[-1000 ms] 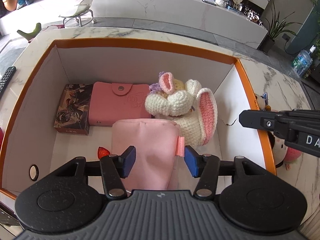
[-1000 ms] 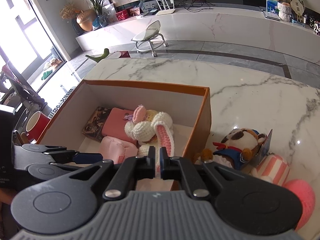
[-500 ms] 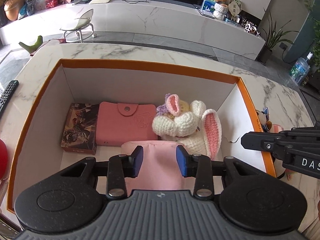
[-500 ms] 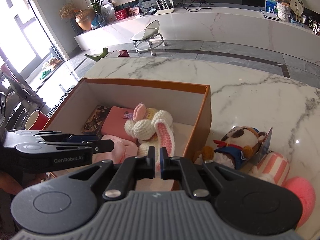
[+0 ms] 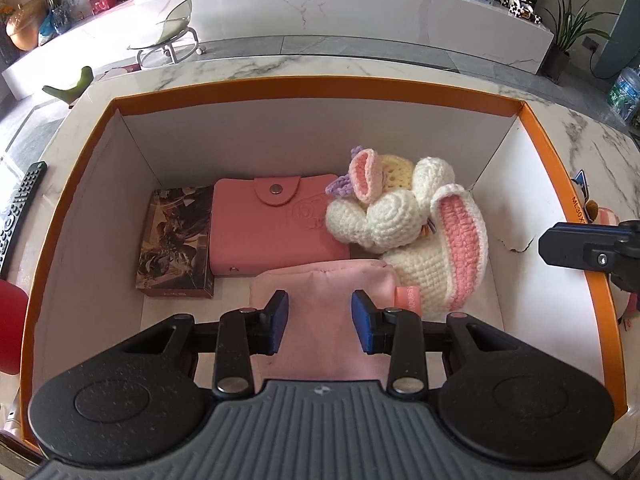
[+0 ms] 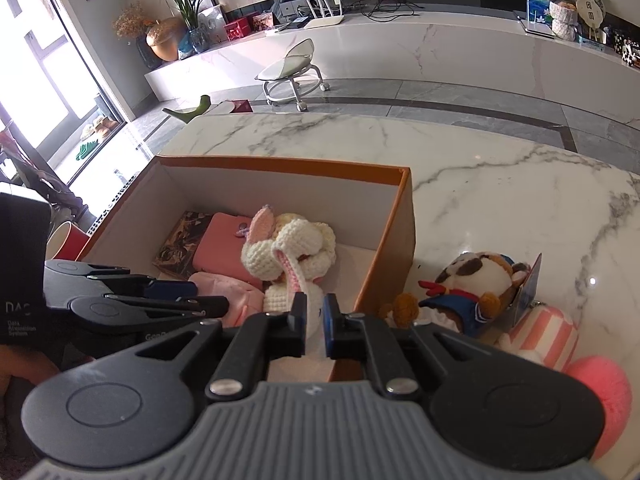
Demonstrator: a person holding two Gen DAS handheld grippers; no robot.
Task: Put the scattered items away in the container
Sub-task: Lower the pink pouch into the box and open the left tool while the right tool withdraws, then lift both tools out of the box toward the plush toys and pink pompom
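An orange-rimmed white box holds a pink pouch, a crochet bunny, a pink snap wallet and a dark printed card box. My left gripper hangs open above the pouch's near end, with nothing between its fingers. My right gripper hovers over the box's near right corner, its jaws nearly together and empty. On the marble to the right of the box lie a plush dog, a pink-striped soft item and a round pink thing.
A black remote and a red cup sit left of the box. The right gripper's finger reaches over the box's right wall. Bare marble stretches beyond the plush dog. A hand shows at the lower left of the right wrist view.
My left gripper has risen and drawn back from the pink pouch, which stays lying in the box. The right gripper's jaws have parted by a sliver.
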